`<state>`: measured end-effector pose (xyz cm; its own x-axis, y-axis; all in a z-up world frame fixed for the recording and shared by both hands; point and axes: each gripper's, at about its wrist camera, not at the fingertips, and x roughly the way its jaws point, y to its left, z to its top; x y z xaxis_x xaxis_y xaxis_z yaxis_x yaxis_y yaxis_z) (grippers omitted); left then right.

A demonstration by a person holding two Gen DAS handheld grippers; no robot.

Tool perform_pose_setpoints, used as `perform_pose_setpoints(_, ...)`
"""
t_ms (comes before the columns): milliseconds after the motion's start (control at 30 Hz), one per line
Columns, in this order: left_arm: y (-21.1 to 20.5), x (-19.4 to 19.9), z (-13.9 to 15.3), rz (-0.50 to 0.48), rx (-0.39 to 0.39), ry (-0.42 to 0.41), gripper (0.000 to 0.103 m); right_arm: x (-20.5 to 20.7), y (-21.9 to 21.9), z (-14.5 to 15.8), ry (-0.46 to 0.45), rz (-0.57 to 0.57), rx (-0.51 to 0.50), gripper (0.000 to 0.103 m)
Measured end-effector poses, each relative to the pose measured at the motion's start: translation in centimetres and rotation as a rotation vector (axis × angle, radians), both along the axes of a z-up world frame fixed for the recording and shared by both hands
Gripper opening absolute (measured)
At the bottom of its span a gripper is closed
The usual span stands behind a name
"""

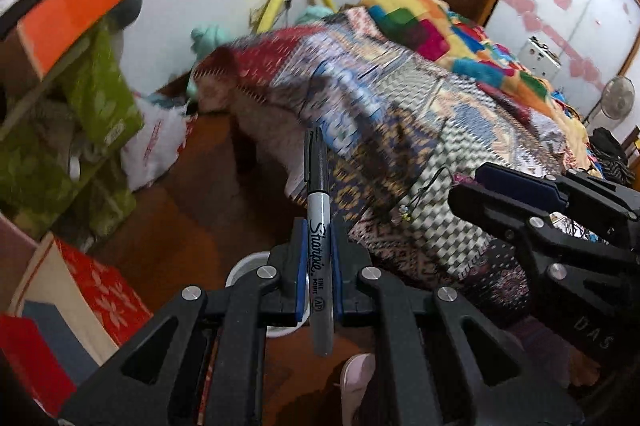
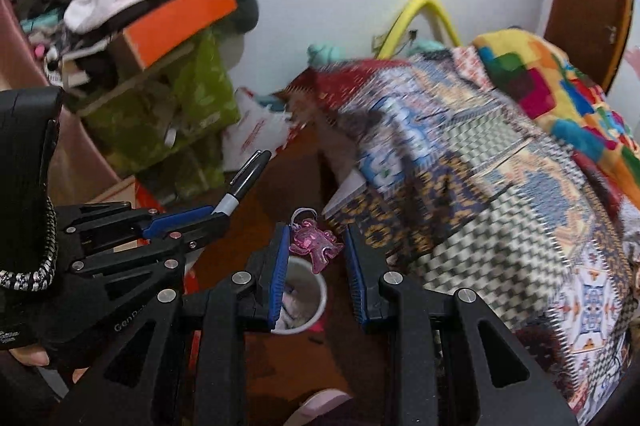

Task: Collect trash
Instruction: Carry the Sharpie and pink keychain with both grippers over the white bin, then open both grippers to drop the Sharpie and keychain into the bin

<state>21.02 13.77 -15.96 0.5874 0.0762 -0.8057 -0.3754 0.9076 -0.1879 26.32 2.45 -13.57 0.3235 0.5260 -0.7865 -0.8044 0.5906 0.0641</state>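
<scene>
The white bin (image 2: 304, 300) is seen standing on the brown floor beside the bed, directly beneath both tools; soft crumpled waste is visible inside it. It is judged to be light and thin-walled, easily tipped if its rim is struck, so items are better released from above than pushed in.

The marker (image 1: 319, 246) is gripped by the left gripper (image 1: 318, 266), whose jaws are clenched on the grey barrel across the printed label, with the black cap pointing away from the camera. The barrel is judged to be rigid, light and smooth; being round and slick, it can pivot or slide between the pads. A hold at mid-barrel, as shown, is considered the balanced one. In the right wrist view the same marker (image 2: 240, 188) is seen projecting upward from the left gripper (image 2: 208, 216), near the bin but not over its mouth.

The pink translucent charm (image 2: 316, 246), with a pale loop at its top, is held between the jaws of the right gripper (image 2: 316, 258). The jaws are only partly closed, since the piece is spanned across its width. The charm is judged to be hard, very light plastic with an irregular outline, contacted at few points and therefore liable to slip. It hangs just above the bin's opening.
</scene>
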Motion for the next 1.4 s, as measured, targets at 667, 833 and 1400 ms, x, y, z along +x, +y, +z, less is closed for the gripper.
perform_pose_setpoints(667,5.8,-0.8,-16.6,0.091,-0.199,0.289,0.009,1.3,8.0,-13.4,0.298,0.083,-0.201,0.025)
perform_pose_setpoints(833,6.5,-0.4,-19.4,0.096,-0.238,0.344,0.009,2.0,9.5,-15.8,0.337,0.101,-0.243,0.025)
perform_pose_setpoints(1400,8.4,-0.1,-20.3,0.146,-0.236,0.366,0.030,4.0,8.7,-17.0,0.402,0.062,-0.261,0.039)
